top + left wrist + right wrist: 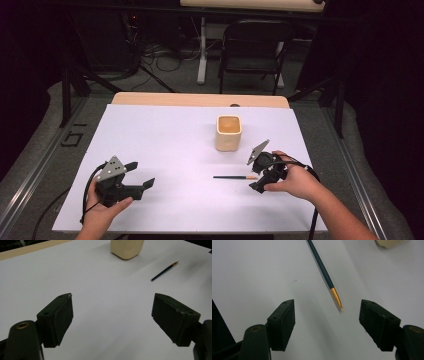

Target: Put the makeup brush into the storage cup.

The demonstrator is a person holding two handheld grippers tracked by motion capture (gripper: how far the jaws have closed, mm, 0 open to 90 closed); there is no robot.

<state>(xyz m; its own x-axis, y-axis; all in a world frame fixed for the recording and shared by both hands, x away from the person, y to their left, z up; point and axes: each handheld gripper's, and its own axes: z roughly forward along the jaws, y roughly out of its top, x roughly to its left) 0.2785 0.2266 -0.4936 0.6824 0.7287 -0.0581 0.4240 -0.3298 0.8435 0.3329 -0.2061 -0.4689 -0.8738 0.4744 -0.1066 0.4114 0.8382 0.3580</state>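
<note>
1. dark brush [234,177] lay flat on the white sheet [165,150], near the cup [228,133], its gold end between the spread jaws of the right gripper [327,315], untouched.
2. likely trouble: the thin handle hugged the sheet, so closing pads might have skidded over it or rolled it aside.
3. gripping at the tapered end could have let it tip or slip out.
4. left gripper [112,317] stood wide open over bare sheet, well apart.
5. cup stood upright; it looked empty.
</note>
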